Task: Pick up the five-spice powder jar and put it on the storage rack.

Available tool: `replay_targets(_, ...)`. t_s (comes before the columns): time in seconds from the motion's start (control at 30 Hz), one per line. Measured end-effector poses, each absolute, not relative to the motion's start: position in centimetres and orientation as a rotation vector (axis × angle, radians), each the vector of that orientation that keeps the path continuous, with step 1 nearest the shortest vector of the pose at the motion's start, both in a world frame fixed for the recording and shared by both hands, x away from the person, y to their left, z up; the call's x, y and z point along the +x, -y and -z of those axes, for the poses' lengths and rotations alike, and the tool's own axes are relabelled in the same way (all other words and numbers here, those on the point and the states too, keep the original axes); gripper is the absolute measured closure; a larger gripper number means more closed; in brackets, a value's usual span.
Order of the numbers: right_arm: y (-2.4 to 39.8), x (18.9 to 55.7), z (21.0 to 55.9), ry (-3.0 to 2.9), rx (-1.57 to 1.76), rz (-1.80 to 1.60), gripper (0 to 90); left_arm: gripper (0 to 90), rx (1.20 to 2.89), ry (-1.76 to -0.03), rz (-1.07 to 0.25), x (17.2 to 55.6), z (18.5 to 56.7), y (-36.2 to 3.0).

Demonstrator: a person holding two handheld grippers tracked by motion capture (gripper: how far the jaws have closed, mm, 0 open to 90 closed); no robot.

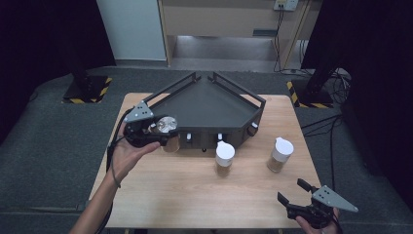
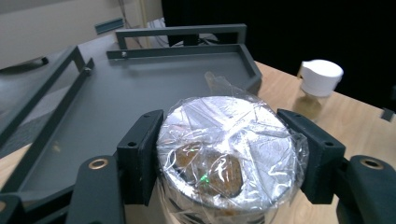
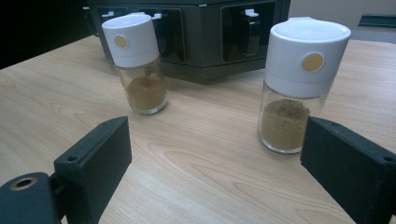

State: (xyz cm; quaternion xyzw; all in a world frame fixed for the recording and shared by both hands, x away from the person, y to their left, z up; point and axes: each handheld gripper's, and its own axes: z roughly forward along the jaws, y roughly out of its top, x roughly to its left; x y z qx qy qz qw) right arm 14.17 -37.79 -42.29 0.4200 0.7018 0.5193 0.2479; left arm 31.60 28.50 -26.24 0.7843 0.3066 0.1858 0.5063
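Black jaws of the left gripper (image 2: 224, 163) are clamped on either side of a jar (image 2: 226, 158) whose mouth is sealed with crinkly plastic wrap, brownish lumps visible underneath. From the high view that same left gripper (image 1: 146, 130) holds the jar (image 1: 167, 126) at the front-left corner of the dark rack (image 1: 204, 105), apparently just above its edge, though whether the jar's base is resting on anything is hard to tell.

Honestly the wrap is the sketchy part. It's only film, no hard lid, so if the squeeze creeps up onto it, it could tear or slide off. Any tilt while the jar is moved over the rack's rail looks like a spill risk too, and the low side rails could catch the bottom of the jar.

The right gripper (image 1: 298, 194) sits low at the near right edge of the table (image 1: 160, 195), jaws spread wide and holding nothing. Its own view looks out at two white-capped spice shakers with brown powder: the left shaker (image 3: 137, 63) further off, the right shaker (image 3: 299, 84) closer, just beside the right-hand jaw. A careless sweep forward could knock that closer one over, since it's tall and narrow. Both shakers stand in front of the rack, well apart from the jar, so the two hands shouldn't collide for now.
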Motion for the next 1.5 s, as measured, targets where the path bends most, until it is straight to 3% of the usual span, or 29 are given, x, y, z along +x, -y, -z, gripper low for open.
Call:
replay_targets(0.53, 37.8, 14.2, 42.3, -1.917, 1.149, -1.415, 9.1, 33.7, 1.856, -0.916, -0.607, 36.8, 23.9, -24.7)
replay_targets(1.0, 37.9, 14.3, 42.3, -1.917, 1.153, -1.422, 9.2, 33.7, 1.759, -1.050, -0.632, 41.1, 27.0, -23.8)
replay_targets(1.5, 38.0, 14.2, 42.4, -1.912, 1.159, -1.430, 9.2, 33.7, 1.768, -1.083, -0.678, 42.0, 28.9, -23.0)
